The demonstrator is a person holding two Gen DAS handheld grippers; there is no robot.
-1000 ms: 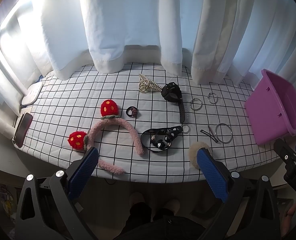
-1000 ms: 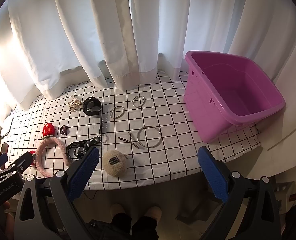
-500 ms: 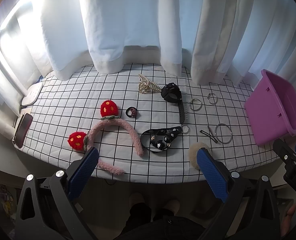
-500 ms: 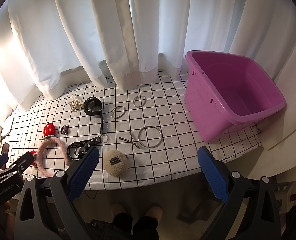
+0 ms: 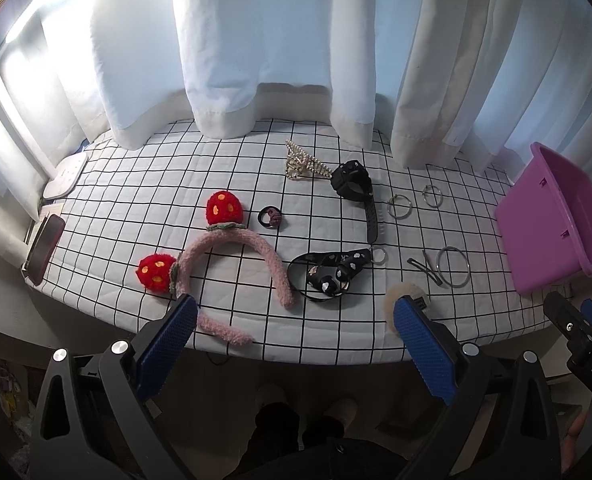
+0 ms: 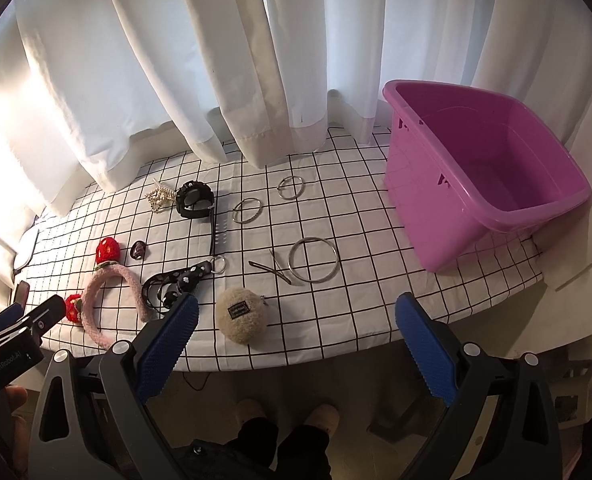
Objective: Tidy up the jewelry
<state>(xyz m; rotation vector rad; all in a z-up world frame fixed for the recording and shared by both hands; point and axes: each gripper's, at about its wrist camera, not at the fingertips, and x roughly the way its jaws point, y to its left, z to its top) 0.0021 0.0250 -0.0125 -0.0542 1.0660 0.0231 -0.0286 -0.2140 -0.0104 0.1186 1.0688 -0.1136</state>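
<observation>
Daylight enters through the white curtains (image 5: 255,52), strongest at far left, where glare washes out detail in both views. The gridded bench (image 6: 336,312) is evenly lit with soft, faint shadows, and focus is sharp. Fisheye distortion curves the grid lines, and the corners go black.

White curtains (image 6: 231,60) hang behind the worktop (image 5: 135,184) — its cover white with a black grid; daylight glows through the curtains' left side.
</observation>
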